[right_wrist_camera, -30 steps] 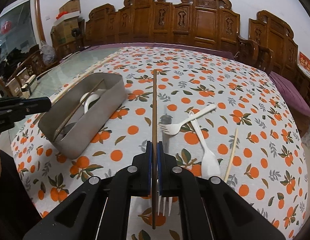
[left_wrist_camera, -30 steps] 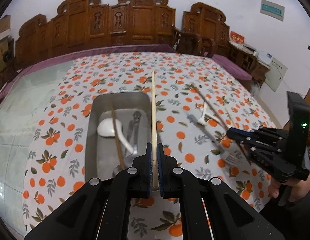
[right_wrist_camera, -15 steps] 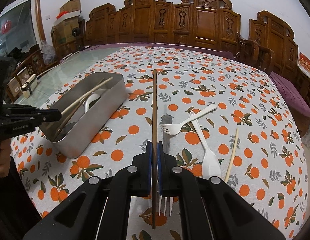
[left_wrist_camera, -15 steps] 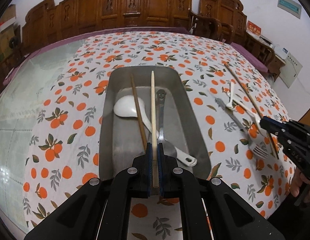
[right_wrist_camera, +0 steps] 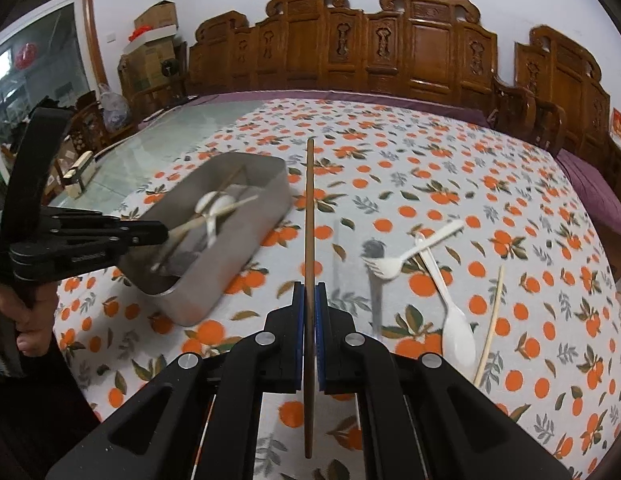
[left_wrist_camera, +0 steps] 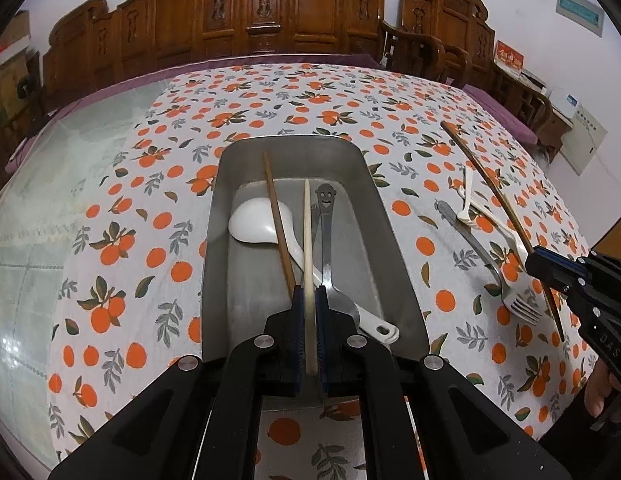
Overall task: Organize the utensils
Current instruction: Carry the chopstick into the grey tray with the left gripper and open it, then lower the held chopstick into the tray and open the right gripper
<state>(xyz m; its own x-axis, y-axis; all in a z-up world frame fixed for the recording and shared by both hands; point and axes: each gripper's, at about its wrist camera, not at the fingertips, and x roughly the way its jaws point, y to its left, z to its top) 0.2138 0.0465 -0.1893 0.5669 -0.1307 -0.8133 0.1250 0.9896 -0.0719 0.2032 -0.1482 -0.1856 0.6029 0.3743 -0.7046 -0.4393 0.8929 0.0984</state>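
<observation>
Left tongs (left_wrist_camera: pixel 309 300) pinch a pale chopstick (left_wrist_camera: pixel 307 240) that reaches forward over the metal tray (left_wrist_camera: pixel 394 248), where a white spoon (left_wrist_camera: pixel 258 226), a dark chopstick (left_wrist_camera: pixel 279 224) and a smiley-handled metal spoon (left_wrist_camera: pixel 327 240) lie. Right tongs (right_wrist_camera: pixel 309 292) are pressed on a second dark chopstick (right_wrist_camera: pixel 309 208), held above the orange-patterned desk (right_wrist_camera: pixel 450 168) beside the tray. On the cloth to their right lie a white fork (right_wrist_camera: pixel 406 258), a white plastic spoon (right_wrist_camera: pixel 450 304), a metal fork (right_wrist_camera: pixel 372 280) and another pale chopstick (right_wrist_camera: pixel 490 320).
</observation>
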